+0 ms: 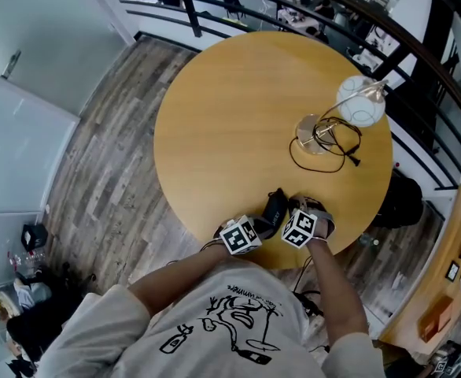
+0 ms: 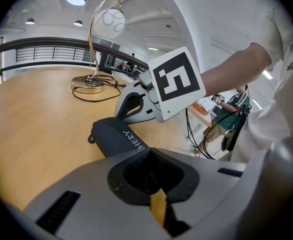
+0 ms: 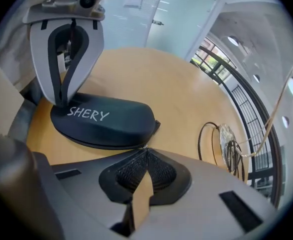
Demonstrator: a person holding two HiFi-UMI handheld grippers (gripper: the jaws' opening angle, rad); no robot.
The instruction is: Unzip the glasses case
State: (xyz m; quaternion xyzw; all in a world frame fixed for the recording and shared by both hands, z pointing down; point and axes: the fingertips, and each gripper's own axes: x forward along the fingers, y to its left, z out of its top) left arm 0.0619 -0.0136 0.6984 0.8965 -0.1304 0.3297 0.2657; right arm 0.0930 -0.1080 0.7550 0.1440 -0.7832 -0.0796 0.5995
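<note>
A dark zipped glasses case (image 1: 274,208) printed SHERY lies near the front edge of a round wooden table (image 1: 230,124). Both grippers sit at it. In the left gripper view the left gripper (image 2: 149,151) has its jaws together, tips against the near end of the case (image 2: 117,135). The right gripper view shows those same tips meeting on top of the case (image 3: 104,121). My right gripper (image 3: 146,148) is shut at the other end beside the small end tab, with a small metal zipper pull (image 3: 145,146) glinting at its tips. In the head view my left gripper (image 1: 262,225) and right gripper (image 1: 290,206) flank the case.
A desk lamp (image 1: 317,135) with a white globe shade (image 1: 362,101) and a looped black cable (image 1: 325,160) stands at the table's far right. A dark railing (image 1: 396,53) curves behind the table. The table edge runs just under the grippers.
</note>
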